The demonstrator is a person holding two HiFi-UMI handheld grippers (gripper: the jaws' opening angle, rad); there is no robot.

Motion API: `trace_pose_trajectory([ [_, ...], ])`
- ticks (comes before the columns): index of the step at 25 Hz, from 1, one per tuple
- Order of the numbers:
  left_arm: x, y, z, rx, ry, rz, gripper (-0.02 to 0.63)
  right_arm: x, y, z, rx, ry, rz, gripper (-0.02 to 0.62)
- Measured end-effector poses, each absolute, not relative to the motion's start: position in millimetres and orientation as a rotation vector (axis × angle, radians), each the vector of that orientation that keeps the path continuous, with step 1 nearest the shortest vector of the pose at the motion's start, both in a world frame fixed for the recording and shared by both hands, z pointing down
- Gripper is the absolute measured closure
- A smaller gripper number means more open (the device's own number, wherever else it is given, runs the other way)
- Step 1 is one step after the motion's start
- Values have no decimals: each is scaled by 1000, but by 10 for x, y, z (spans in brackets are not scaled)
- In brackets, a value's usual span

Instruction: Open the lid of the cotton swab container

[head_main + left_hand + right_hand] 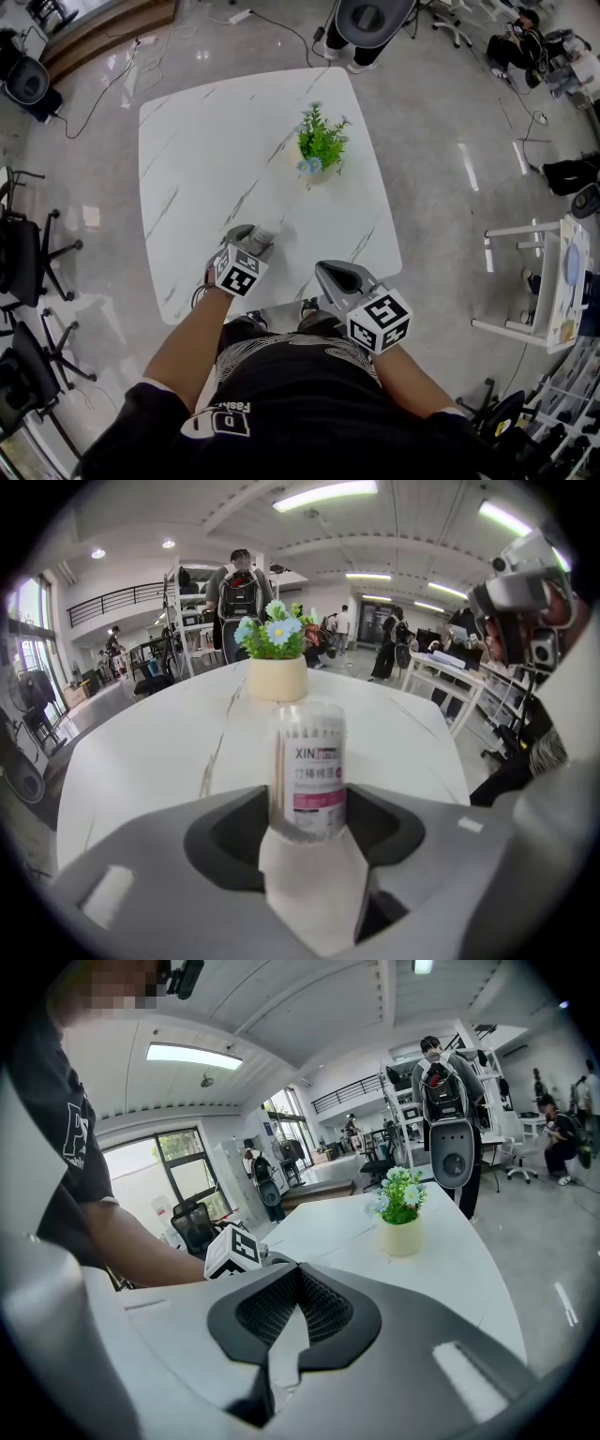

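Observation:
The cotton swab container (307, 778) is a clear tube with a pink and white label, its lid on top. It stands upright on the white marble table (206, 141) near the front edge, and my left gripper (307, 825) is shut on its lower part. From the head view the container (267, 233) shows just beyond the left gripper (255, 241). My right gripper (325, 273) hovers at the table's front edge, to the right of the container and apart from it. In the right gripper view the right gripper (298, 1281) is shut with nothing in it.
A potted plant (320, 150) with green leaves and pale blue flowers stands mid-table beyond the container. A person (366, 28) stands at the table's far edge. Black office chairs (28, 253) line the left side, and a white rack (539, 281) stands at the right.

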State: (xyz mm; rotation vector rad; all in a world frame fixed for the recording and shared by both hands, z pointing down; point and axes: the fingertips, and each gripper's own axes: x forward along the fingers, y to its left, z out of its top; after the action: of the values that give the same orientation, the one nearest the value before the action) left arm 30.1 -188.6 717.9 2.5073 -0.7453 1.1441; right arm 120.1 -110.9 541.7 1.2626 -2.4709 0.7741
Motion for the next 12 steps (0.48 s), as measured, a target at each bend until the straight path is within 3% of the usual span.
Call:
trace_pose_trajectory([
  [12, 209, -1981, 6657, 2579, -834, 922, 299, 1181, -1211, 5224, 1263, -2499, 683, 601],
])
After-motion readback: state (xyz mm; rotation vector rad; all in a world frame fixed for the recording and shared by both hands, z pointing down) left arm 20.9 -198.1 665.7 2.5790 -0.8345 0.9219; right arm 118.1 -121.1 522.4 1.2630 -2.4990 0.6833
